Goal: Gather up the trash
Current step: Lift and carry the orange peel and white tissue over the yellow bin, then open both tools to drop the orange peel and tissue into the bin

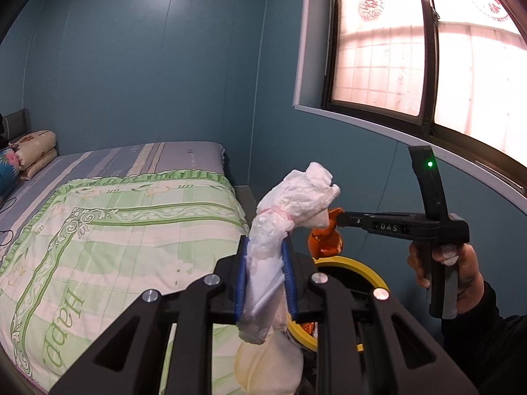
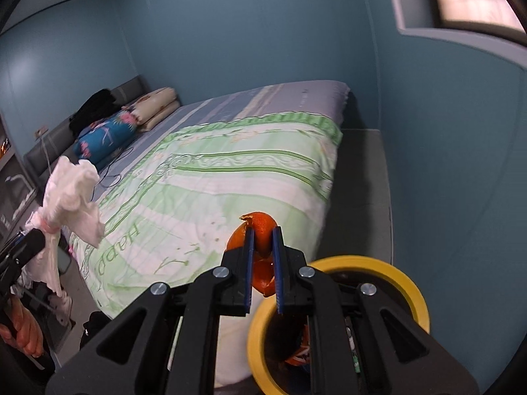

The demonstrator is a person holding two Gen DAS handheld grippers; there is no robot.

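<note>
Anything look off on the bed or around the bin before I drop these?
Nothing stands out. The orange peel and the crumpled tissue are each clamped in a gripper above the yellow-rimmed bin, and the green quilt lies flat with nothing spilled on it.

Daylight enters through a frosted window (image 1: 428, 65) on the right, so bright that its panes wash out to pale pink-white glare. The blue wall (image 1: 148, 65) dims gradually toward the far left corner. The bed (image 1: 115, 230) is evenly lit with soft, weak shadows, and a dark strip lies between its far side and the wall. Both views bow strongly: straight lines curve and the corners fall to black. The left wrist view is sharp. In the right wrist view the window frame (image 2: 461, 16) looks smeared, and the bedding pattern is slightly soft
</note>
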